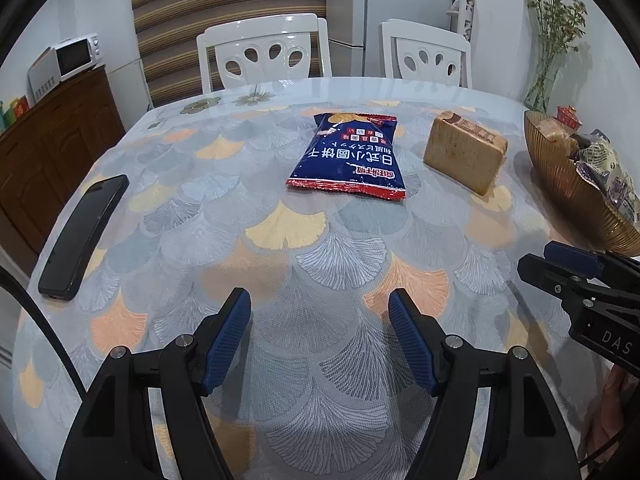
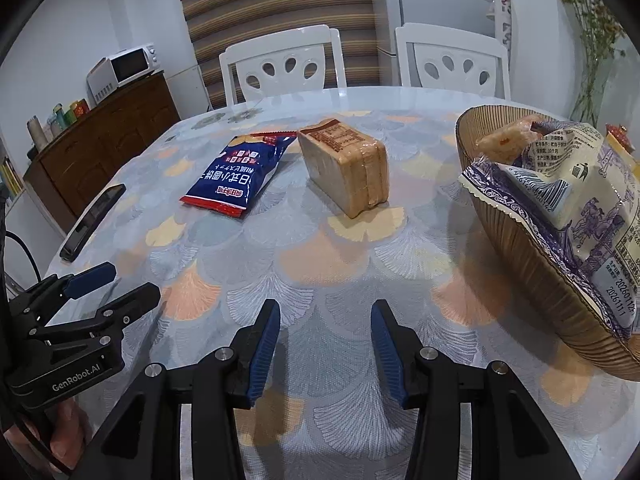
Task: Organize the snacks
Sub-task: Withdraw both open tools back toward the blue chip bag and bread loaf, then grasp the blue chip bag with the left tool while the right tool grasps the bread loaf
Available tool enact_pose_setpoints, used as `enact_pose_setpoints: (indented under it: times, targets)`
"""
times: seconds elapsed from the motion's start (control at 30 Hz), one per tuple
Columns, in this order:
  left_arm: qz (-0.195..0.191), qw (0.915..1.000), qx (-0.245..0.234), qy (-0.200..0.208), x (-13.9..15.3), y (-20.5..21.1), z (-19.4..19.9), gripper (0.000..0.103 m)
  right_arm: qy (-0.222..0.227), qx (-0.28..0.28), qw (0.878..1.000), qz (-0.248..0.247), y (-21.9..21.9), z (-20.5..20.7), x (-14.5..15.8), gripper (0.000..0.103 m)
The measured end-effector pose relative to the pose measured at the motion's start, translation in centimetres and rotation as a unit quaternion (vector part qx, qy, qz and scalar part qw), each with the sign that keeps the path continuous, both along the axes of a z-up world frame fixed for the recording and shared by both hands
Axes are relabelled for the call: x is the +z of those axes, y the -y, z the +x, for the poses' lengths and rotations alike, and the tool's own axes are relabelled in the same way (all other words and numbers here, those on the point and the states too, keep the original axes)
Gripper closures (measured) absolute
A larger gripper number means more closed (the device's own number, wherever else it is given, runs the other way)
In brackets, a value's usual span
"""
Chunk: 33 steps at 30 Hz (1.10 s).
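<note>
A blue snack bag with red ends (image 1: 348,156) (image 2: 240,176) lies flat mid-table. A wrapped block of sliced bread (image 1: 466,152) (image 2: 348,164) stands to its right. A ribbed brown bowl (image 1: 560,184) (image 2: 520,248) at the right holds several wrapped snacks, among them a white and purple bag (image 2: 576,208). My left gripper (image 1: 320,320) is open and empty, low over the near table. My right gripper (image 2: 325,332) is open and empty, left of the bowl. Each gripper shows in the other's view: the right one (image 1: 560,268), the left one (image 2: 116,284).
A black phone (image 1: 86,232) (image 2: 94,220) lies near the left table edge. Two white chairs (image 1: 264,52) (image 1: 426,54) stand behind the table. A glass vase with dried flowers (image 1: 548,52) stands at the far right. A wooden cabinet with a microwave (image 1: 76,60) is at the left.
</note>
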<state>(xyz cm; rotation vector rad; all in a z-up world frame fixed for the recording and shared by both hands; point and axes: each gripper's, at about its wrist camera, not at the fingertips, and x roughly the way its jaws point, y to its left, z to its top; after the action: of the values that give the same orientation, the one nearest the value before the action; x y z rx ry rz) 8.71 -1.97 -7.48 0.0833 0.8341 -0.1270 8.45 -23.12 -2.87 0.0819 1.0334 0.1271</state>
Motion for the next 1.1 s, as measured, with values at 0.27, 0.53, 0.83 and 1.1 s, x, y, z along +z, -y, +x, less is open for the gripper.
enact_pose_setpoints:
  times: [0.27, 0.53, 0.83, 1.1]
  targets:
    - [-0.006, 1.0, 0.0, 0.002, 0.0, -0.1, 0.0, 0.033, 0.002, -0.001, 1.0, -0.008, -0.2, 0.0, 0.0, 0.057]
    - [-0.014, 0.9996, 0.006, -0.023, 0.1, -0.5, 0.6, 0.033, 0.008, 0.018, 0.999, -0.031, -1.2, -0.3, 0.7, 0.058]
    - [0.022, 0.9978, -0.06, 0.016, 5.1, 2.1, 5.3, 0.033, 0.045, 0.039, 0.994, -0.092, -2.8, 3.6, 6.1, 0.057]
    - [-0.078, 0.9888, -0.105, -0.073, 2.1, 2.5, 14.4, 0.033, -0.023, 0.059, 0.992, -0.106, -2.1, 11.2, 4.6, 0.057]
